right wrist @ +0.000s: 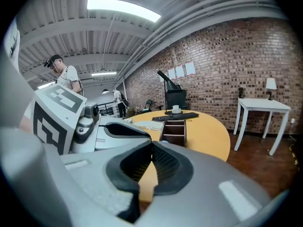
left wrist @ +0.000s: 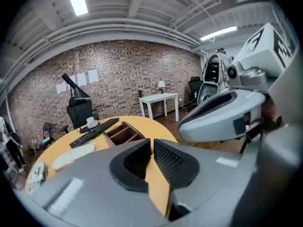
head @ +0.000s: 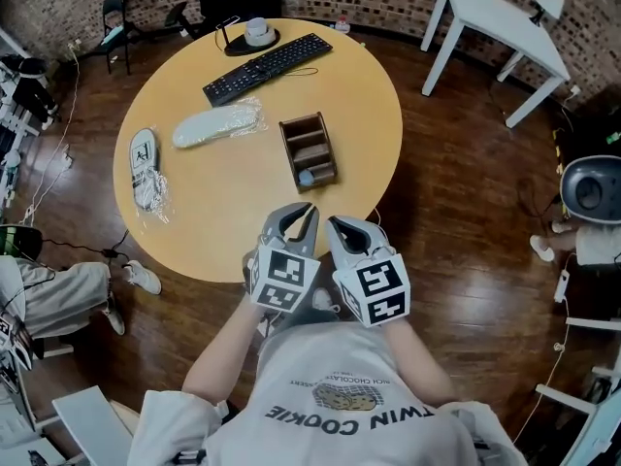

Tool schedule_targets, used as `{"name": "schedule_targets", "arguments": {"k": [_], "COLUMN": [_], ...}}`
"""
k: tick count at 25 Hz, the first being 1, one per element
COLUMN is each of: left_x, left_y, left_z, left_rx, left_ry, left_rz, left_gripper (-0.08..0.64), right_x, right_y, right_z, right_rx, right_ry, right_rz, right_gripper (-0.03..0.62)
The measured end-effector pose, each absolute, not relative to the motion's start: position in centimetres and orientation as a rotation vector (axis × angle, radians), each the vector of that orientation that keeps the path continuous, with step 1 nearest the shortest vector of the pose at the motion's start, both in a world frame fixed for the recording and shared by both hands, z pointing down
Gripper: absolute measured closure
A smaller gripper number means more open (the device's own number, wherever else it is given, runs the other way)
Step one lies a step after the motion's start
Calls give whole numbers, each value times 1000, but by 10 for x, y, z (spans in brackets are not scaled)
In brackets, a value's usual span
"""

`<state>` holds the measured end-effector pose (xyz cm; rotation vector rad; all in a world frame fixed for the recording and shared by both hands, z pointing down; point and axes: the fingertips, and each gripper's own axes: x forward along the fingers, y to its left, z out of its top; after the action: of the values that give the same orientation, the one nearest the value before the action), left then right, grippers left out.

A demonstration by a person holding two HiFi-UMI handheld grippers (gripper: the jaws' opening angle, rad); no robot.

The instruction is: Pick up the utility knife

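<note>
- We hold both tools side by side at the near rim of the round table [head: 194,231], just beside each other, noses tipped down toward the tabletop. We read this as a ready stance before any reach.
- The left gripper [left wrist: 152,141] has its tongs a thin slit apart, with nothing between them. The right gripper [right wrist: 151,144] has its tongs pressed together at the tips and is also empty.
- Straight ahead of both noses stands the wooden organizer [head: 309,150], which is probably why we line up here.
- We cannot make out the utility knife for certain. Our best guess is the pale blue thing [head: 307,176] in the organizer's nearest compartment, of which only a small rounded patch shows.
- If that is the knife, we judge that it stands on end with its long axis upright. Which end is the blade we cannot tell.
- The wrapped white slab [head: 218,124] lying across the table and the wrapped white pack [head: 145,168] along the left rim look too broad for a knife.
- The keyboard [head: 267,68] and the cup [head: 258,31] sit at the far side, well apart from us.
</note>
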<state>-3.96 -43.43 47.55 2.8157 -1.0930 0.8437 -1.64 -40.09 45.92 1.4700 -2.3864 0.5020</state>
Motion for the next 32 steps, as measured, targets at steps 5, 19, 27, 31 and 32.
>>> {"name": "schedule_targets", "arguments": {"k": [5, 19, 27, 31, 32], "left_x": [-36, -26, -21, -20, -21], "left_y": [-456, -492, -508, -511, -511], "left_z": [493, 546, 570, 569, 569], "left_rx": [2894, 3021, 3021, 3037, 3043], "left_ry": [-1059, -860, -804, -805, -801], "left_rz": [996, 1495, 1654, 1675, 1680], "left_gripper": [504, 428, 415, 478, 482], "right_x": [-12, 3, 0, 0, 0], "right_y": [-407, -424, -428, -428, -428], "right_z": [464, 475, 486, 487, 488], "right_rx": [1502, 1579, 1590, 1593, 1593], "right_ry": [-2369, -2342, -2326, -2315, -2313], "right_rz": [508, 551, 580, 589, 588], "right_gripper": [591, 591, 591, 591, 591]}}
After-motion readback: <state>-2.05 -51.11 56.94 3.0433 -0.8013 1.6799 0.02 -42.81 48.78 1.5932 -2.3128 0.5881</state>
